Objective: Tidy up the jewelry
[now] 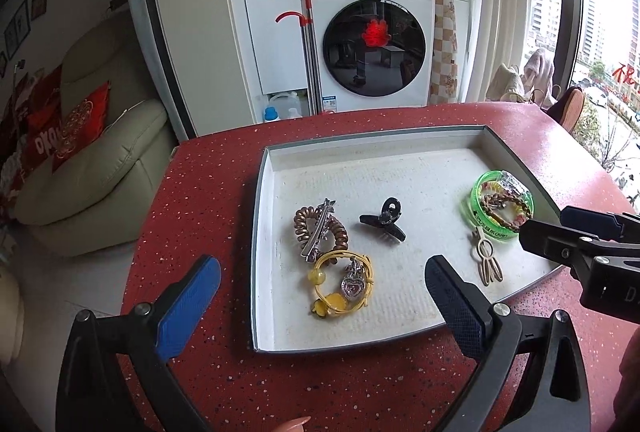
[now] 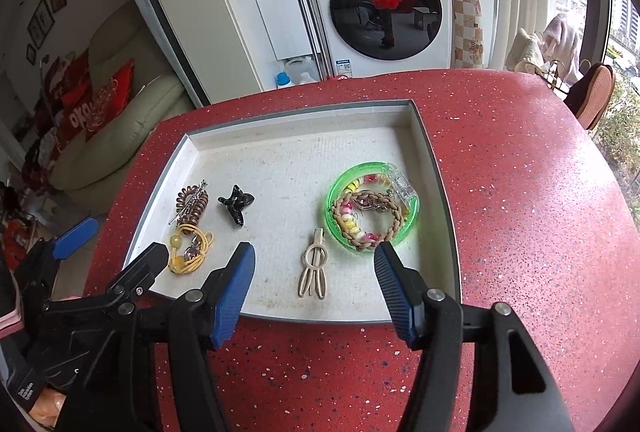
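Note:
A shallow white tray (image 1: 280,160) (image 2: 192,148) on the red table holds the jewelry. At its left lie a brown spiral hair tie with a silver clip (image 1: 320,230) (image 2: 192,202) and a yellow cord bracelet with a heart charm (image 1: 342,284) (image 2: 188,250). A black claw clip (image 1: 382,220) (image 2: 236,204) lies mid-tray. A beige hair clip (image 1: 486,258) (image 2: 313,268) lies beside a green bangle with braided and beaded bracelets inside it (image 1: 500,206) (image 2: 372,206). My left gripper (image 1: 320,296) (image 2: 116,244) is open above the yellow bracelet. My right gripper (image 2: 314,286) (image 1: 544,228) is open above the beige clip.
The red speckled table (image 1: 200,212) (image 2: 520,192) extends round the tray. Behind stand a washing machine (image 1: 372,44) (image 2: 380,0), a red-handled mop (image 1: 306,32), a cream sofa (image 1: 92,168) at left and a chair (image 2: 596,96) by the window.

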Demonstrator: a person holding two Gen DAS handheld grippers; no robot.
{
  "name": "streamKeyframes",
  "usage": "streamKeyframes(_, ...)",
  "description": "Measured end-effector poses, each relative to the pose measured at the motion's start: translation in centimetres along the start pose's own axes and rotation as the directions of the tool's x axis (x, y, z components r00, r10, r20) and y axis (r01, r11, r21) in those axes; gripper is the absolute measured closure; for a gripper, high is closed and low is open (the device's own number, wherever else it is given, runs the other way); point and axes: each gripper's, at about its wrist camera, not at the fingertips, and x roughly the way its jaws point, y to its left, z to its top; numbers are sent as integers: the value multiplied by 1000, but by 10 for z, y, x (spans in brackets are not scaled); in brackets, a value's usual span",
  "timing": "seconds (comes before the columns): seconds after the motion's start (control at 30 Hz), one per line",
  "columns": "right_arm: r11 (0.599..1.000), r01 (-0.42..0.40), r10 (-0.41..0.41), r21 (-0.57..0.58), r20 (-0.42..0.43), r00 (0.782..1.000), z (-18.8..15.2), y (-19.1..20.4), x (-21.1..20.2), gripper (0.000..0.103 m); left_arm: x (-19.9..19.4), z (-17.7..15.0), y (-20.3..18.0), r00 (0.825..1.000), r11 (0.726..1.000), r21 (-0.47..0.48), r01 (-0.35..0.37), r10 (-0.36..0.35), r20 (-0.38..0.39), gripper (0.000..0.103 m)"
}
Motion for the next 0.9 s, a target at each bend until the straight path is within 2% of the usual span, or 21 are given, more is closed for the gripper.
streamKeyframes(0.07, 1000, 20, -19, -18, 18, 1000, -2, 3, -5, 20, -4, -2, 1, 1000, 1000, -3, 6, -6, -2, 0)
streamKeyframes(0.17, 999, 36, -35, -38, 29, 999, -5, 7, -10, 17, -10, -5, 2, 1000, 1000, -10, 5, -5, 0, 0)
streamKeyframes(0.27, 998, 48, -46, -51, 36, 998, -10, 10, -13, 17, -16, -9, 2, 1000, 1000, -19, 11, -11, -1, 0)
streamKeyframes(0.53, 996, 70, -63, -49, 132, 989, -21, 11, -31, 16, -35, -18, 7, 1000, 999, -36, -11, 12, 26, 0)
streamKeyframes(0.9, 998, 59, -54, -32, 154, 987, -36, 12, -51, 16, -58, -33, 12, 997, 997, -65, -48, 52, 61, 0)
